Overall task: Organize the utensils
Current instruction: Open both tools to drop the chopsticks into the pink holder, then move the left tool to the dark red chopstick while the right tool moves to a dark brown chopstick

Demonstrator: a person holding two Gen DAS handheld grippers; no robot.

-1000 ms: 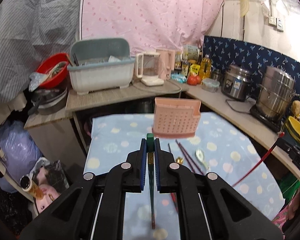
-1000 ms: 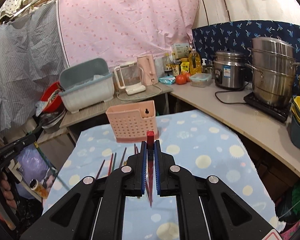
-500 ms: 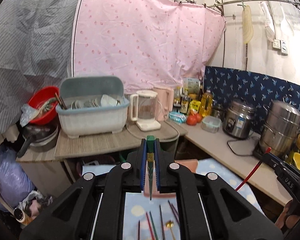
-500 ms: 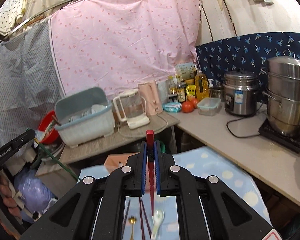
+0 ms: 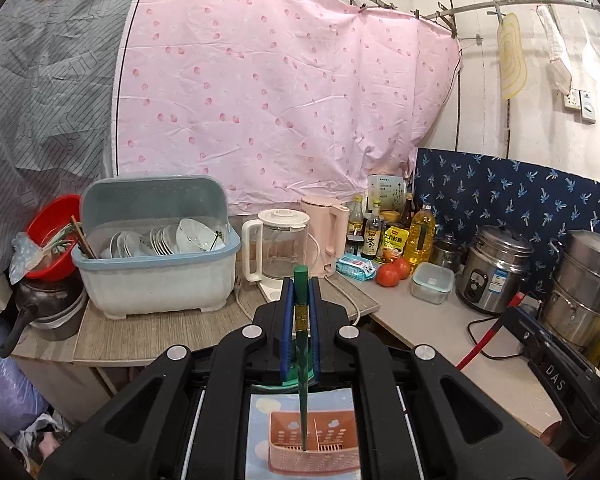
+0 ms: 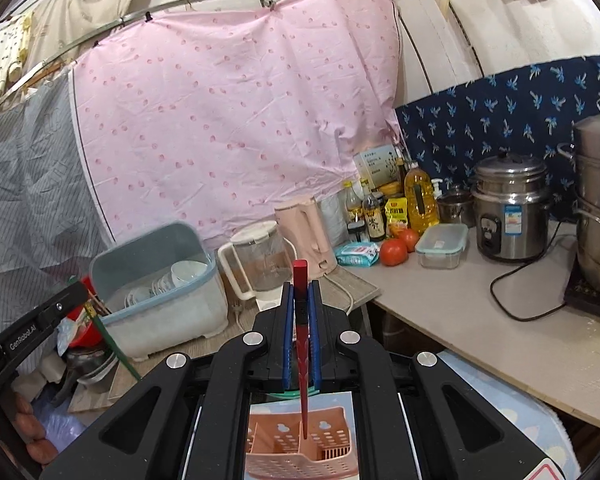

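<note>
Perforated pink plastic holder; shiny steel cooker

Both views are evenly and fairly brightly lit by soft indoor light, with faint shadows and only small glints on the steel pots. The fisheye lens bends straight lines strongly near the dark, rounded corners. Focus is sharp throughout, with slight softness near the edges.

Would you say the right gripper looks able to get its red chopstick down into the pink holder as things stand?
Probably yes. The right gripper is shut on the red chopstick, whose tip hangs right over the open top of the pink holder, and nothing shows between them. How far above it hangs I cannot tell.
</note>
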